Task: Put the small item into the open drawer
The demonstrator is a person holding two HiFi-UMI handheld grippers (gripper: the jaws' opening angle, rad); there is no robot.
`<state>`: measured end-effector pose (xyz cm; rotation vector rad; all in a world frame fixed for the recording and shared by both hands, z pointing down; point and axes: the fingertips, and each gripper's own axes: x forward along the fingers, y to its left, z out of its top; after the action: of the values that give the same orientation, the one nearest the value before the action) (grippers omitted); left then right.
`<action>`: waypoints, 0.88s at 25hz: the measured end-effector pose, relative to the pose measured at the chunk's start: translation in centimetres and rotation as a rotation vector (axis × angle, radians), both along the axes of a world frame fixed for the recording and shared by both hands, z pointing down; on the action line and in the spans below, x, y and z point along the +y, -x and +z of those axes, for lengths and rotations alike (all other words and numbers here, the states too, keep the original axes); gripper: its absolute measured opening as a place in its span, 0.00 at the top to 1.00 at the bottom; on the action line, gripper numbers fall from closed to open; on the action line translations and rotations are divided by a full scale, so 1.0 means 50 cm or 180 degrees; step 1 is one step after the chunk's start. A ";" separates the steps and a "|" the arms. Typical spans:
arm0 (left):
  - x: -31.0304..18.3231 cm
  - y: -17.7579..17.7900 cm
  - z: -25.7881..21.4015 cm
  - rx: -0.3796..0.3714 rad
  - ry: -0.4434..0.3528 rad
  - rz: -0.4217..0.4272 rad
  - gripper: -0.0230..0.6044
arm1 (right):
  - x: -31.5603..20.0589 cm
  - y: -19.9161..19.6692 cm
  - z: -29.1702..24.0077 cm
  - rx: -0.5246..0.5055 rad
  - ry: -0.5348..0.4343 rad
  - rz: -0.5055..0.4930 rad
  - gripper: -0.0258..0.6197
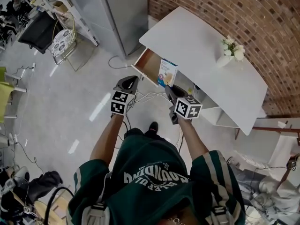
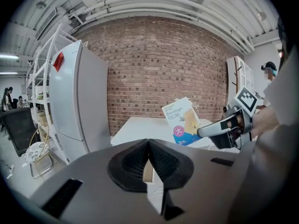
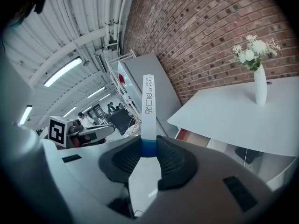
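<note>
Right gripper [image 3: 149,148] pinches a bandage box [image 3: 148,106] at its blue lower end, the jaws pressed on the two broad faces so that the carton stands up edge-on between them. Left gripper [image 2: 148,146] holds nothing, with its jaw tips pressed together.

In the head view the bandage box [image 1: 167,72] sits just above centre frame. It is held upright over the right end of the open drawer [image 1: 149,64], a wooden tray pulled out from under the white table [image 1: 201,46]. Whether its bottom edge is already below the drawer rim cannot be told.

The box looks like a thin printed cardboard carton. It is probably very light, stiff along its edges and easily dented on its wide faces. A gentle pinch low across its thin side, as now, seems right, since a harder squeeze would likely crush it.

Each camera adds something:
- Right gripper view: only the box's narrow spine and the grip itself, plus a white vase of flowers [image 3: 259,78] on the table at right.
- Left gripper view: the box's printed front [image 2: 182,120] and the right gripper [image 2: 205,130] seen from the side at centre right, with a refrigerator [image 2: 70,101] at left.
- Head view: the only one showing the drawer's open interior and both grippers together, the left gripper [image 1: 130,82] hovering just left of the drawer's front.
</note>
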<state>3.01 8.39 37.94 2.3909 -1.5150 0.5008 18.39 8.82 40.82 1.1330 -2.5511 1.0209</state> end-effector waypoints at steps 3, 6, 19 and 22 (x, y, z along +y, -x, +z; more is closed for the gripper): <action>-0.003 0.002 -0.001 -0.0029 0.0006 -0.0020 0.94 | -0.003 0.000 0.005 -0.0030 0.0033 -0.0008 0.78; -0.012 0.005 -0.005 -0.0040 -0.0011 -0.0044 0.94 | -0.007 0.001 0.011 -0.0035 0.0051 -0.0028 0.78; -0.068 0.032 0.014 0.0045 0.0019 -0.0041 0.94 | -0.061 0.033 0.020 0.0037 0.0082 -0.0052 0.78; -0.090 0.051 0.016 0.0073 0.0030 -0.0023 0.94 | -0.077 0.056 0.021 0.0055 0.0107 -0.0050 0.78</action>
<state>0.48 3.89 38.71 2.3750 -1.5077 0.4762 15.57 4.99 41.87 1.1065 -2.5159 1.0415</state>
